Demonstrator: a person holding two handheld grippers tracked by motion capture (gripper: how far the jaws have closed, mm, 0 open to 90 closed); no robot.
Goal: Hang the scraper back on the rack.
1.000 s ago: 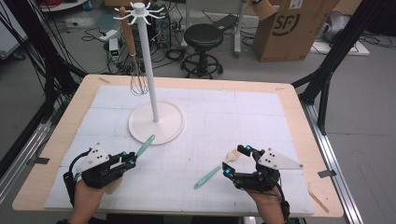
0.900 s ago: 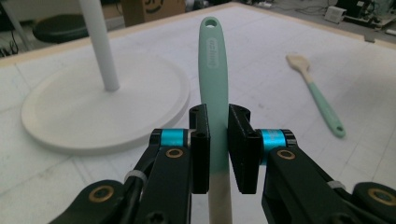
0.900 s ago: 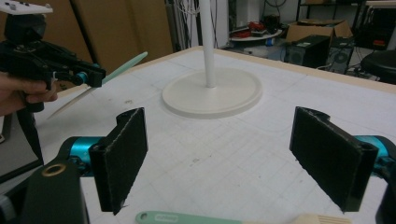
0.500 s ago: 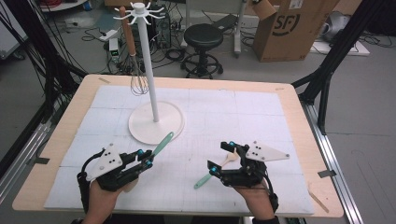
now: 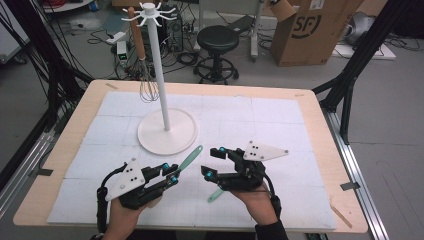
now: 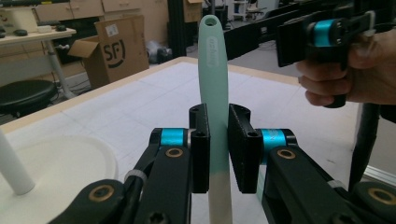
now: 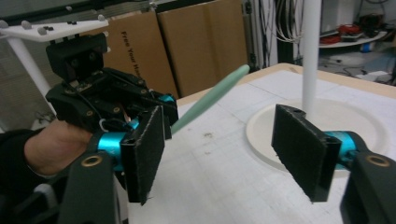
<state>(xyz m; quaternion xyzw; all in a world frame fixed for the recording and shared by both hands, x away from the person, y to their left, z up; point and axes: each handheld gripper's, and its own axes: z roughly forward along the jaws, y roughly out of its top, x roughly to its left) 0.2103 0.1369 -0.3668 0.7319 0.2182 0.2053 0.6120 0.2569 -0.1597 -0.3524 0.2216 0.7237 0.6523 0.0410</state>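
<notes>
The left gripper [image 5: 172, 172] has its jaws closed on the handle of a mint-green silicone spatula with a hanging hole at its tip [image 6: 213, 74], gripped partway along so that the holed end projects forward and up, clear of the table, toward the round white base of the hanging stand [image 5: 167, 131]. The right gripper [image 5: 214, 161] stands just beside it with jaws spread wide and nothing between the pads, as the right gripper view confirms; a second pale green utensil [image 5: 216, 194] lies on the white mat beneath that hand. A wire whisk with a wooden handle [image 5: 142, 55] already hangs from the stand's top hooks [image 5: 148, 11]. Judged step: carrying the spatula to a free hook. To do it well, the handle should be brought near upright, the hole facing the hook, and raised above the hook tip before being lowered on. Approach from the side away from the whisk, to avoid knocking it. The grip looks centred; slip risk appears low.
</notes>
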